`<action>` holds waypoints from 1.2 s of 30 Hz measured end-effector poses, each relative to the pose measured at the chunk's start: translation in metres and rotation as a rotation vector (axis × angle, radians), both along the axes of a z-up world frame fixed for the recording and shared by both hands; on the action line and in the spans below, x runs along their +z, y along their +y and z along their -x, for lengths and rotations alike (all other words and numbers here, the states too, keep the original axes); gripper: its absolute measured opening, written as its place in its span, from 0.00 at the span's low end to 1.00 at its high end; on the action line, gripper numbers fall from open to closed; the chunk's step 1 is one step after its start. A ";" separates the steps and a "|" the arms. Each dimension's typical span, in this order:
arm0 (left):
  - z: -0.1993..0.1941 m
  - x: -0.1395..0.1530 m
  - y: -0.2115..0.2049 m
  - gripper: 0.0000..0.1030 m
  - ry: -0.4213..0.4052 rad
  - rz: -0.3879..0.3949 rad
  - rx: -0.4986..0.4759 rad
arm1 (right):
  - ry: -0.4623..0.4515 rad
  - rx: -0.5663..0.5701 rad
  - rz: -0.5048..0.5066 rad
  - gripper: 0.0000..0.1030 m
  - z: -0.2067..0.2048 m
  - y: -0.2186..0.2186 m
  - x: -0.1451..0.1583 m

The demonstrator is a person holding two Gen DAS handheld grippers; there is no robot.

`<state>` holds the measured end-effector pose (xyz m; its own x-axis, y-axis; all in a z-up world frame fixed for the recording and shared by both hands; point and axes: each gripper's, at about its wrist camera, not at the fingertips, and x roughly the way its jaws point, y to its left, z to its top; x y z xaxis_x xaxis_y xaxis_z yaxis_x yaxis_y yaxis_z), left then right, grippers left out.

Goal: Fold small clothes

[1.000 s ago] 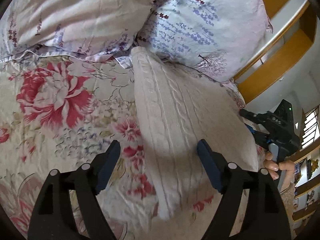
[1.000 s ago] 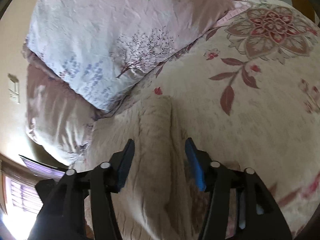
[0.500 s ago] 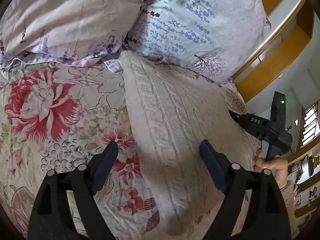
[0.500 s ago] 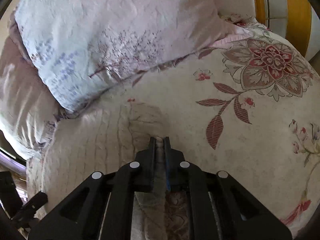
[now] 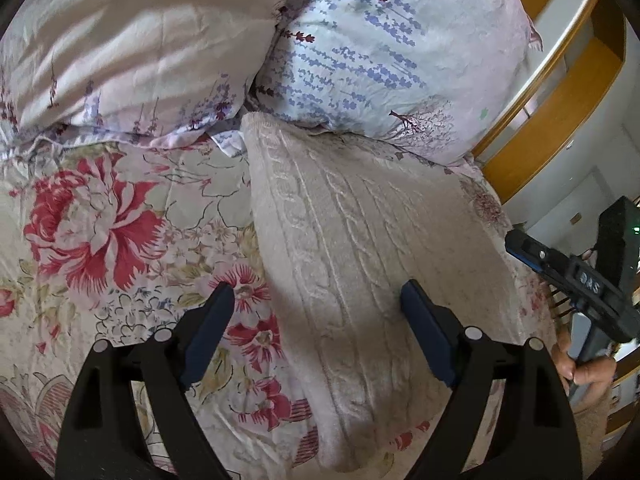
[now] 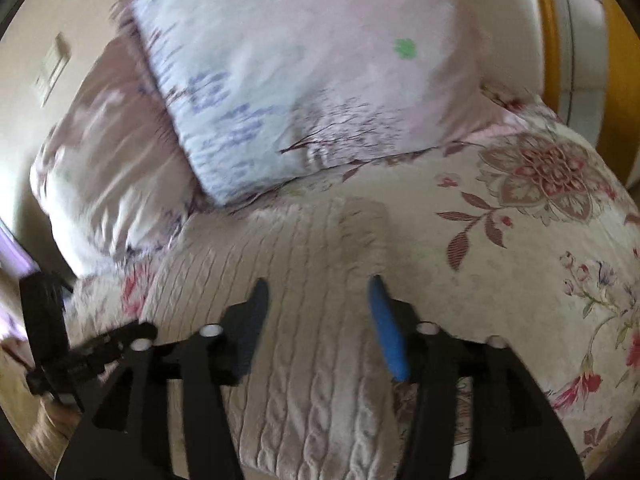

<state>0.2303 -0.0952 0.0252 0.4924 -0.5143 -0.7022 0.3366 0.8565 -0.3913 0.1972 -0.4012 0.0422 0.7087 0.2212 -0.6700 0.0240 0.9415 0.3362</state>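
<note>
A cream cable-knit sweater (image 5: pixel 360 264) lies folded on the floral bedsheet (image 5: pixel 100 232), its far end against the pillows. My left gripper (image 5: pixel 316 316) is open and empty above the sweater's near left edge. My right gripper (image 6: pixel 320 312) is open and empty over the sweater (image 6: pixel 304 340), with a folded sleeve (image 6: pixel 360 232) lying just ahead of it. The right gripper also shows in the left wrist view (image 5: pixel 560 264) at the sweater's right side. The left gripper shows in the right wrist view (image 6: pixel 80 352) at the left.
Two pillows, one pale pink (image 5: pixel 132 44) and one with blue sprigs (image 5: pixel 380 52), lie at the head of the bed. A wooden frame (image 5: pixel 560 92) stands at the right beyond the bed. The floral sheet (image 6: pixel 540 240) spreads to the right of the sweater.
My right gripper shut on the sleeve half a second ago, then opened and let it go; the sleeve now lies on the sweater. My left gripper stayed open, hovering.
</note>
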 end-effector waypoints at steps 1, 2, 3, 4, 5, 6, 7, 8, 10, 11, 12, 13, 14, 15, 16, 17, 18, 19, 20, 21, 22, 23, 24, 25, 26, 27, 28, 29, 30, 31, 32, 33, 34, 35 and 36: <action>0.001 0.001 -0.002 0.86 -0.011 -0.019 0.005 | 0.009 0.012 0.023 0.56 -0.001 0.005 -0.003; 0.002 0.001 -0.003 0.86 -0.020 -0.032 0.005 | 0.032 0.021 0.044 0.56 -0.002 0.008 -0.009; 0.002 0.001 -0.004 0.86 -0.028 -0.041 0.003 | 0.068 0.028 0.062 0.56 -0.004 0.011 -0.018; 0.003 0.001 -0.006 0.87 -0.033 -0.047 -0.002 | 0.109 0.031 0.096 0.56 -0.007 0.015 -0.032; 0.003 0.001 -0.007 0.87 -0.035 -0.055 -0.005 | 0.084 0.028 0.110 0.56 -0.004 0.016 -0.034; 0.004 0.001 -0.008 0.87 -0.039 -0.063 -0.005 | 0.068 0.029 0.115 0.56 -0.001 0.017 -0.034; 0.004 0.001 -0.009 0.87 -0.043 -0.068 -0.006 | 0.070 0.028 0.105 0.56 0.000 0.015 -0.033; 0.004 0.001 -0.009 0.87 -0.048 -0.074 -0.008 | 0.075 0.028 0.092 0.56 0.000 0.013 -0.032; 0.004 0.001 -0.009 0.88 -0.047 -0.078 -0.009 | 0.086 0.032 0.071 0.56 -0.001 0.009 -0.030; 0.004 0.001 -0.009 0.88 -0.045 -0.077 -0.009 | 0.092 0.034 0.065 0.56 0.000 0.007 -0.027; 0.004 0.000 -0.010 0.88 -0.044 -0.076 -0.010 | 0.097 0.033 0.057 0.57 0.000 0.006 -0.026; 0.004 0.000 -0.010 0.88 -0.043 -0.076 -0.009 | 0.101 0.028 0.031 0.58 0.000 0.002 -0.023; 0.003 0.000 -0.010 0.88 -0.041 -0.075 -0.010 | 0.103 0.022 0.005 0.59 0.001 -0.001 -0.022; 0.003 0.000 -0.010 0.88 -0.039 -0.074 -0.009 | 0.105 0.009 -0.047 0.63 0.001 -0.009 -0.019; 0.003 0.001 -0.009 0.88 -0.036 -0.072 -0.010 | 0.105 0.001 -0.080 0.67 0.001 -0.014 -0.019; 0.002 0.001 -0.009 0.88 -0.034 -0.071 -0.011 | 0.106 -0.011 -0.120 0.68 0.001 -0.019 -0.019; 0.002 0.001 -0.009 0.88 -0.030 -0.067 -0.013 | 0.110 -0.027 -0.170 0.68 0.000 -0.028 -0.019; 0.000 0.001 -0.009 0.88 -0.019 -0.054 -0.018 | 0.118 -0.038 -0.202 0.68 -0.001 -0.034 -0.020; -0.002 0.000 -0.007 0.88 -0.004 -0.030 -0.022 | 0.130 -0.049 -0.235 0.68 -0.003 -0.040 -0.022; -0.004 -0.001 -0.005 0.88 0.010 -0.010 -0.024 | 0.141 -0.054 -0.262 0.68 -0.005 -0.044 -0.024; -0.009 -0.003 -0.002 0.88 0.037 0.024 -0.022 | 0.161 -0.053 -0.308 0.68 -0.008 -0.050 -0.028; -0.013 -0.006 0.002 0.88 0.065 0.055 -0.018 | 0.174 -0.052 -0.339 0.68 -0.011 -0.054 -0.031; -0.019 -0.009 0.005 0.88 0.100 0.094 -0.011 | 0.184 -0.050 -0.362 0.68 -0.013 -0.057 -0.034; -0.023 -0.012 0.008 0.88 0.127 0.121 -0.006 | 0.197 -0.046 -0.380 0.68 -0.017 -0.060 -0.037; -0.026 -0.014 0.010 0.87 0.145 0.143 -0.001 | 0.204 -0.044 -0.383 0.68 -0.018 -0.060 -0.038; -0.030 -0.016 0.012 0.87 0.160 0.167 0.001 | 0.213 -0.042 -0.385 0.68 -0.020 -0.061 -0.040; -0.033 -0.018 0.013 0.87 0.170 0.181 0.002 | 0.222 -0.038 -0.391 0.68 -0.023 -0.061 -0.043; -0.034 -0.019 0.014 0.86 0.174 0.188 0.002 | 0.227 -0.034 -0.397 0.68 -0.024 -0.061 -0.045; -0.037 -0.020 0.014 0.85 0.184 0.202 0.001 | 0.232 -0.032 -0.399 0.68 -0.026 -0.062 -0.046; -0.039 -0.021 0.014 0.83 0.195 0.219 0.000 | 0.237 -0.041 -0.394 0.68 -0.027 -0.063 -0.048; -0.041 -0.022 0.015 0.82 0.206 0.233 -0.002 | 0.236 -0.051 -0.395 0.68 -0.028 -0.066 -0.049; -0.043 -0.024 0.015 0.81 0.222 0.256 -0.004 | 0.233 -0.053 -0.404 0.68 -0.028 -0.067 -0.050; -0.045 -0.027 0.016 0.79 0.239 0.278 -0.005 | 0.237 -0.049 -0.420 0.68 -0.029 -0.069 -0.052; -0.046 -0.029 0.015 0.77 0.251 0.295 -0.005 | 0.241 -0.043 -0.431 0.68 -0.029 -0.070 -0.054; -0.047 -0.029 0.016 0.76 0.251 0.310 -0.005 | 0.244 -0.032 -0.438 0.68 -0.030 -0.069 -0.056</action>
<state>0.2773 -0.0795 -0.0042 0.3220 -0.7230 -0.6111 0.2016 0.6831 -0.7019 0.2271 -0.4700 -0.0135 0.5543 0.4992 -0.6660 0.1777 0.7107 0.6806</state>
